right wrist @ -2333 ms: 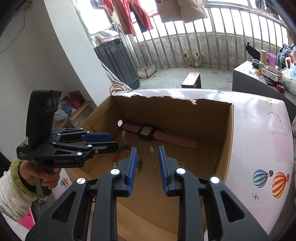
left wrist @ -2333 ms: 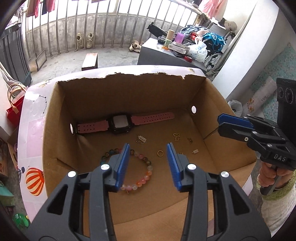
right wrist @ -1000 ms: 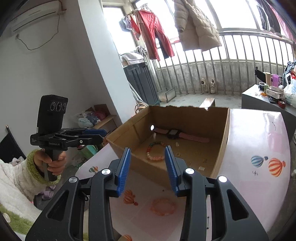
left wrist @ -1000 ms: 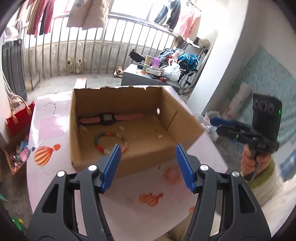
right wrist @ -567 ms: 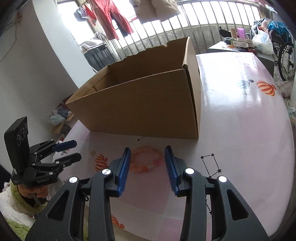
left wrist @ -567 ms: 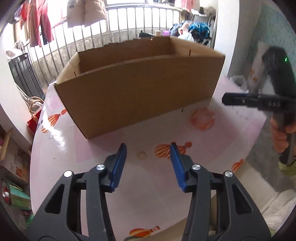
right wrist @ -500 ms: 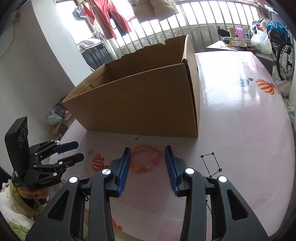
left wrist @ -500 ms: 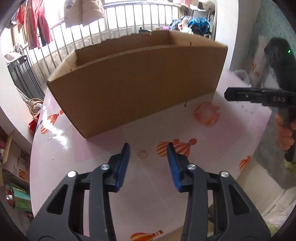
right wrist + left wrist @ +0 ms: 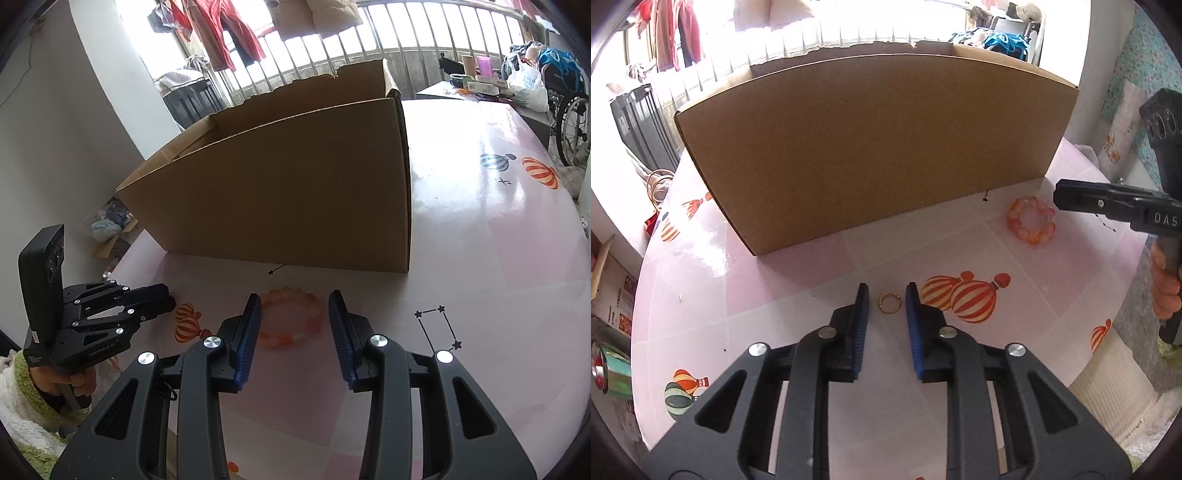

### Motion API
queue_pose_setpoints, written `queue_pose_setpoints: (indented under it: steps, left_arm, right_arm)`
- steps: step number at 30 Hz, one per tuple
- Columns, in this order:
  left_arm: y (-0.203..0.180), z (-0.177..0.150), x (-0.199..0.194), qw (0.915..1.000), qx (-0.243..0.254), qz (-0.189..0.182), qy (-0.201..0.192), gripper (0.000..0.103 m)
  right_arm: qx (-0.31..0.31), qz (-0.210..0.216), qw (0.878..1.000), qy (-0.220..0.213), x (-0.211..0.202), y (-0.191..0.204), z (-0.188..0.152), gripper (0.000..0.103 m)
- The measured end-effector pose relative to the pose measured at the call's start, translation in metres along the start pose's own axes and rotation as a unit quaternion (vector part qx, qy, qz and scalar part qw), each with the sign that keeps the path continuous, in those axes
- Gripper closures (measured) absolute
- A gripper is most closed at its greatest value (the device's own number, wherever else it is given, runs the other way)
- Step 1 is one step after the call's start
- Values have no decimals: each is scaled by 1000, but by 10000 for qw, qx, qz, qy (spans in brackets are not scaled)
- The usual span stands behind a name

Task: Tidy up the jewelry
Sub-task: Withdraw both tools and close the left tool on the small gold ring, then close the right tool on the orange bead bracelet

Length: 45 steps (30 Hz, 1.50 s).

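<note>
Small thin gold metal ring [image 9: 889, 303] lies flat on pink table [image 9: 812, 258], near side of brown cardboard box [image 9: 871, 147], between closing jaws of left gripper [image 9: 886, 295], untouched. Probably light, stiff, slippery: pinch across rim. Orange beaded bracelet [image 9: 290, 317], likely flexible, between right gripper [image 9: 294, 306] jaws, half-wide, no contact.

Both grippers are black plastic with ribbed blue pads on the fingers and silver round screws at the pivots. The left gripper [image 9: 886, 299] reads "GenRobot.AI", the right gripper [image 9: 293, 312] "DAS". Below the left gripper's handle, a fluffy white sleeve [image 9: 14, 400] has a green cuff.
</note>
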<state>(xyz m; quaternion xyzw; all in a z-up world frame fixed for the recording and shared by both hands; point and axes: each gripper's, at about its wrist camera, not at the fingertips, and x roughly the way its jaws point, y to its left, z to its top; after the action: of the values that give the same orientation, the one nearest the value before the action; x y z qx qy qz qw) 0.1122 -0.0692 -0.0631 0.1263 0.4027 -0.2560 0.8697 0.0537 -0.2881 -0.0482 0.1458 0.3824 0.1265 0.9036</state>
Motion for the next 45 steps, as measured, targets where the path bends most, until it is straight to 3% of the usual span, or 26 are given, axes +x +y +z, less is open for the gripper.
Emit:
queue_pose_setpoints:
  steps: [4, 24, 45]
  left_arm:
    - [2, -1, 3, 10000, 32, 34, -39, 93]
    - [-19, -2, 3, 9997, 82, 201, -87, 93]
    - [-19, 1, 6, 9996, 31, 257, -65, 93]
  right_arm:
    - [-6, -11, 10000, 6, 1, 1, -1, 65]
    - [-352, -341, 9988, -16, -3, 5, -3, 66]
    - [-707, -693, 9949, 187, 15, 8, -5, 93]
